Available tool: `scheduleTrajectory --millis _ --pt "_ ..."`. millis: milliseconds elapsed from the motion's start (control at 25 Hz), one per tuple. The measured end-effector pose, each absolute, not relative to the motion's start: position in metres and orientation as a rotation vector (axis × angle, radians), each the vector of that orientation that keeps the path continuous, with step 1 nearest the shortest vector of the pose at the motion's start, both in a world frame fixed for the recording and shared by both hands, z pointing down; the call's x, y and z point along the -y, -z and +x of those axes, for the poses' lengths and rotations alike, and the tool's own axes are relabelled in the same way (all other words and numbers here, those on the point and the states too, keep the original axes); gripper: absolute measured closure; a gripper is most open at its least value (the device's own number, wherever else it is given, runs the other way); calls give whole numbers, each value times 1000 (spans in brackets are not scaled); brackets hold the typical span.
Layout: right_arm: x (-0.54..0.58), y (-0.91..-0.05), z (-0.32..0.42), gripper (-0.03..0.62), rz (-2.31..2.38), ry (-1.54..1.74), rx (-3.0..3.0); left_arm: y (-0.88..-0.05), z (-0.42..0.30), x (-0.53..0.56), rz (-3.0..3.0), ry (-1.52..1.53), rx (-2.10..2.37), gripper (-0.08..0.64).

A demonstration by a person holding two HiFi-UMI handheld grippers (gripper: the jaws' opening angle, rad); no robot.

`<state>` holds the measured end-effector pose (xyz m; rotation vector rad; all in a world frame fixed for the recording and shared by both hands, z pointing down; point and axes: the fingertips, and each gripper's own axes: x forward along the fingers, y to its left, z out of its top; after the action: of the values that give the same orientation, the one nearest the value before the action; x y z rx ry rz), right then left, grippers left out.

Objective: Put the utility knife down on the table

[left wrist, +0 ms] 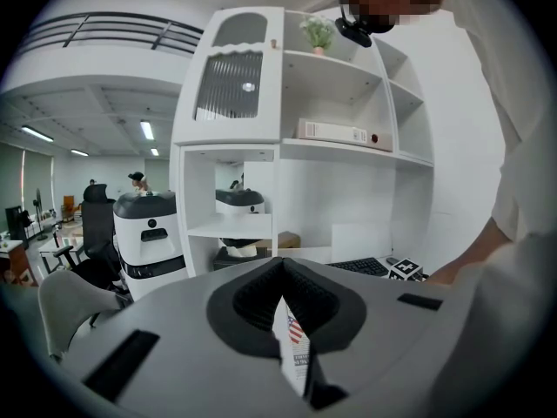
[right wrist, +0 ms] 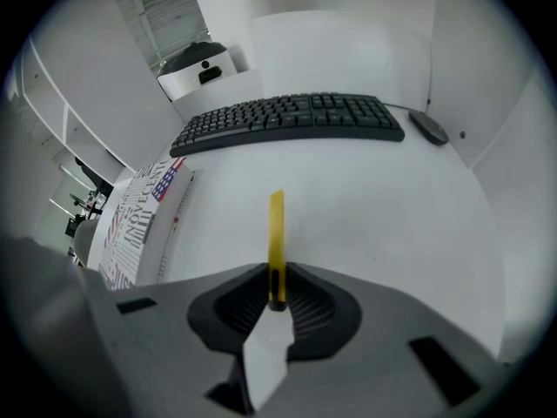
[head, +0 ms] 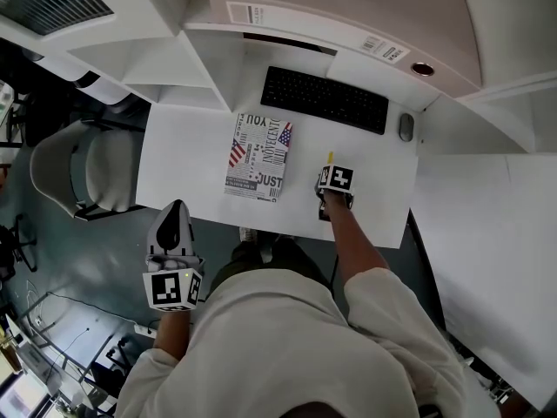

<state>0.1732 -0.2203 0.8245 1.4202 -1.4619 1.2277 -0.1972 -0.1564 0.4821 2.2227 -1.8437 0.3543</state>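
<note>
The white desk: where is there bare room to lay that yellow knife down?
The widest bare patch of the desk lies in front of the keyboard and mouse, right of the printed box, where the knife is held. A narrower strip runs left of the box. The back is crowded.

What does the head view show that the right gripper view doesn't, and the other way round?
Only the head view: the left gripper, held off the near-left corner of the white table, and a grey chair. Only the right gripper view: the right gripper with its jaws closed on the yellow utility knife. Both: the table, black keyboard, mouse and printed box, plus the knife's yellow end.
</note>
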Motion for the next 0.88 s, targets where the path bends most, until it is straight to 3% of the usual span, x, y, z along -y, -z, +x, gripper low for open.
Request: scheduleTrajectory --millis 880 --pt "220 -829 172 509 1333 -1285 1367 -481 -203 154 2210 -319 1865 560"
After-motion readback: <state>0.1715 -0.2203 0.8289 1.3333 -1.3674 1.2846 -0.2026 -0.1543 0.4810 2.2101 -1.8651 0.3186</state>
